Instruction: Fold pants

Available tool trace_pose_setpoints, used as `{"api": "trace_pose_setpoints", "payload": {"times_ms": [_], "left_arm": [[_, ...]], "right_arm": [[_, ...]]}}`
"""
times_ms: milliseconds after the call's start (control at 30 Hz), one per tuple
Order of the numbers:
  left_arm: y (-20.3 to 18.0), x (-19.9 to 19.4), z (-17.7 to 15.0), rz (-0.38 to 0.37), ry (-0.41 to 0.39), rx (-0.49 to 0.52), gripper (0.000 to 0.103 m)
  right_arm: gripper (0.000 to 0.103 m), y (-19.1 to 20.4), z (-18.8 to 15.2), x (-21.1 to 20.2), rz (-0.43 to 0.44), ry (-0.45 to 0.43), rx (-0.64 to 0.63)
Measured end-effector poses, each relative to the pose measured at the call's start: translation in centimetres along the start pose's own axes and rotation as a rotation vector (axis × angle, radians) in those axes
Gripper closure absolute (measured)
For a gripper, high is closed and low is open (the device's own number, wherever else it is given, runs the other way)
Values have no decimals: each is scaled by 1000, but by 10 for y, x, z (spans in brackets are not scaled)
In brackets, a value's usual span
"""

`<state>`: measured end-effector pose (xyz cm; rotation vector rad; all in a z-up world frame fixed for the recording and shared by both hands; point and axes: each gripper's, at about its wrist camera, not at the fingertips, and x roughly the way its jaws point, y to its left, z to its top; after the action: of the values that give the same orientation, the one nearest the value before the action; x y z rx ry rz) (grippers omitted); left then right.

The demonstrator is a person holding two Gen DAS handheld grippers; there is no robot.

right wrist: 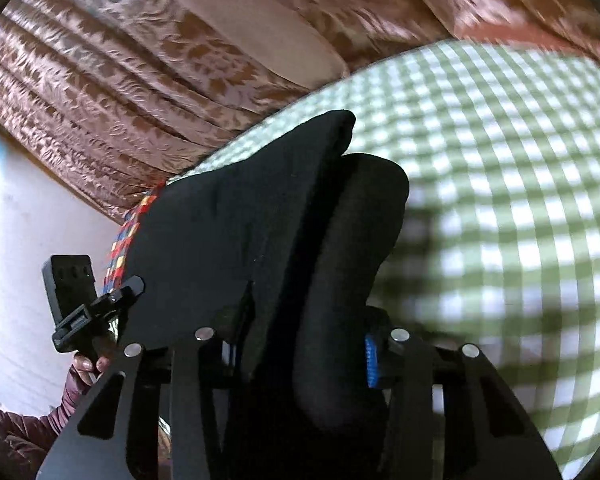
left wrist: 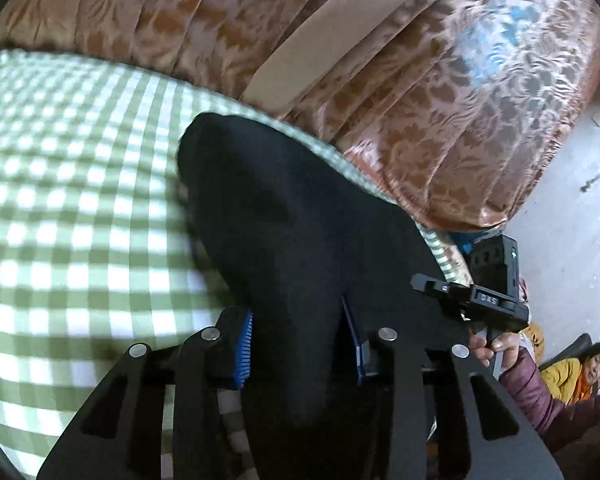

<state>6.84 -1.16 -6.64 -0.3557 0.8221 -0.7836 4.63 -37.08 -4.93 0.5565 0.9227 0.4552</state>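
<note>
On a green-and-white gingham bedsheet (left wrist: pixel 71 216), the black pants (left wrist: pixel 283 216) lie bunched into a thick fold, running from the centre of the left wrist view toward 6 o'clock, where they pass between the fingers of the left gripper (left wrist: pixel 300 344). Its blue ribbed pads (left wrist: pixel 243 344) press the dark cloth from both sides, so this claw is clamped on the pants at a narrow-to-middling gap.

At 4 o'clock in the same view the right gripper (left wrist: pixel 480 296) shows from outside, held by a hand (left wrist: pixel 496 348) in a maroon quilted sleeve (left wrist: pixel 540 396); a small label on its body has letters too blurred to read. A brown floral bedcover (left wrist: pixel 400 80) fills 12 to 2 o'clock. A seated person in a yellow jacket (left wrist: pixel 568 376) is at 4 o'clock, near the edge.

From the right wrist view, the pants (right wrist: pixel 235 220) rise in two stacked black layers from 6 o'clock to the centre, and the right gripper (right wrist: pixel 300 356) pinches them, one blue pad (right wrist: pixel 371 364) against the fabric. At 8 o'clock the left gripper (right wrist: pixel 87 304) appears, beside a multicoloured checked cloth (right wrist: pixel 123 248) at the bed's edge.
</note>
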Motion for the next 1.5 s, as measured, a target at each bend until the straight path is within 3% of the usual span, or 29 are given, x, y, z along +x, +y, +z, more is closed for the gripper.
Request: {"api": "trace_pose_setpoints", "payload": {"times_ms": [100, 233, 467, 567, 600, 667, 733, 833, 900, 1000, 1100, 1167, 1267, 1333, 1400, 1500], "left_arm": [[-3, -18, 24, -4, -62, 25, 68], [9, -24, 59, 71, -103, 59, 66], [52, -10, 107, 202, -107, 61, 65], [76, 6, 117, 270, -81, 50, 60], [87, 15, 117, 314, -60, 39, 58], [103, 37, 112, 433, -6, 59, 56], [113, 50, 106, 451, 17, 54, 49], [110, 50, 102, 477, -18, 53, 48], [106, 46, 104, 487, -30, 32, 47], [94, 32, 104, 544, -66, 37, 43], [80, 14, 100, 600, -129, 46, 43], [70, 2, 96, 633, -175, 54, 43], [48, -13, 82, 644, -224, 87, 43], [36, -5, 69, 660, -190, 116, 43], [37, 15, 58, 686, -127, 129, 43], [40, 31, 48, 725, -113, 116, 43]], "right_arm": [[60, 14, 26, 14, 28, -7, -31], [60, 23, 64, 48, 36, -4, -52], [58, 22, 115, 104, 27, 17, -74], [57, 7, 124, 132, -19, 38, -61], [56, -3, 124, 146, -68, 57, -52], [43, -19, 120, 165, -107, 81, -34], [42, -30, 117, 167, -73, 62, -10], [40, -28, 114, 165, -93, 54, -27], [30, -22, 116, 161, -147, 48, -43], [29, -7, 117, 151, -223, 21, -109], [31, 11, 113, 130, -305, -54, -174], [41, 25, 107, 113, -323, -105, -218], [59, 48, 84, 96, -243, -105, -289], [60, 55, 68, 104, -250, -62, -322], [61, 49, 53, 128, -337, 17, -336], [62, 36, 48, 134, -313, 3, -279]]}}
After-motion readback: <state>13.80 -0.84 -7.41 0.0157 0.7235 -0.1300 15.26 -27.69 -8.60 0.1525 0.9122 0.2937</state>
